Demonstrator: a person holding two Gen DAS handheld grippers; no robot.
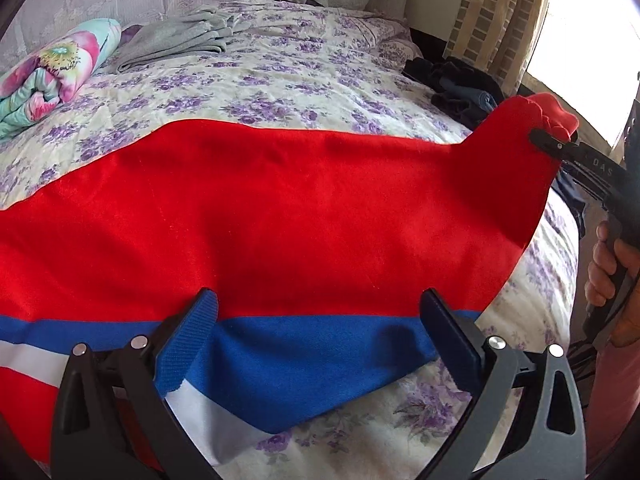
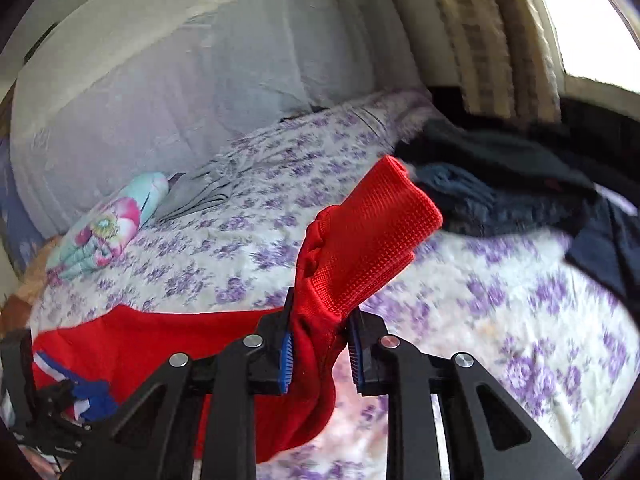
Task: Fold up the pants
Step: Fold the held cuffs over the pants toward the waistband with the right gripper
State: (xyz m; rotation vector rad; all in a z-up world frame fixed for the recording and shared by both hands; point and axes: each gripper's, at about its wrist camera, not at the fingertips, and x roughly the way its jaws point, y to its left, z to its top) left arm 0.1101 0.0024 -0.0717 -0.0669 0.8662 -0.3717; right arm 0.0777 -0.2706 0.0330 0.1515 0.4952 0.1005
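Red pants (image 1: 280,208) with a blue and white side stripe (image 1: 304,356) lie spread across the floral bedsheet (image 1: 280,80). My left gripper (image 1: 320,316) stands wide open low over the blue stripe near the pants' front edge, its pads (image 1: 200,320) not pinching the cloth. At the right, my right gripper (image 1: 546,140) is shut on the ribbed red cuff (image 1: 552,116) and holds that end raised off the bed. In the right wrist view the bunched cuff (image 2: 372,220) sticks up between the right gripper (image 2: 320,344) pads, and the rest of the pants (image 2: 140,344) trail left.
A rolled flowery blanket (image 1: 52,76) and a folded grey garment (image 1: 180,40) lie at the far left of the bed. A pile of dark clothes (image 1: 456,80) sits at the right edge by the curtain (image 1: 492,12). A person's hand (image 1: 608,272) holds the right gripper's handle.
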